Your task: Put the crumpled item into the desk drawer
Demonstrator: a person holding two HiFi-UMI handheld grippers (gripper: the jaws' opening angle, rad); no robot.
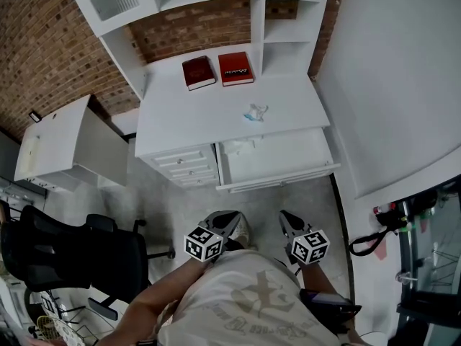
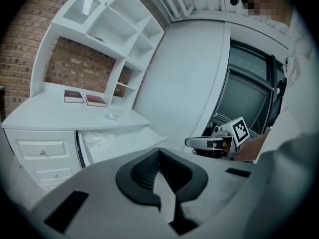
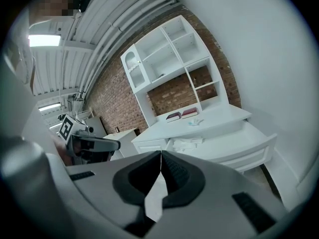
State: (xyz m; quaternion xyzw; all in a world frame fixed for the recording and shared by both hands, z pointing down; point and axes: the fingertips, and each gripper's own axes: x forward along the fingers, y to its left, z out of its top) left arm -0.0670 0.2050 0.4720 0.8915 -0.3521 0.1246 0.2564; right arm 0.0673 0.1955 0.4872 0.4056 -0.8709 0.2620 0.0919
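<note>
A small crumpled item (image 1: 255,112) with a bluish tint lies on the white desk top (image 1: 194,114), in front of two red books (image 1: 217,71). It also shows in the left gripper view as the crumpled item (image 2: 110,116) and in the right gripper view as the crumpled item (image 3: 195,122). Below it the desk drawer (image 1: 288,161) stands pulled out, with crumpled white paper (image 1: 241,146) in its left end. My left gripper (image 1: 223,222) and right gripper (image 1: 289,223) hang side by side close to the person's body, well short of the desk. Both are shut and hold nothing.
A black office chair (image 1: 72,254) stands at the lower left, with a white side cabinet (image 1: 65,146) beyond it. A stack of small closed drawers (image 1: 185,166) sits left of the open one. Dark glass furniture (image 1: 432,265) and a black cable (image 1: 369,242) are at the right.
</note>
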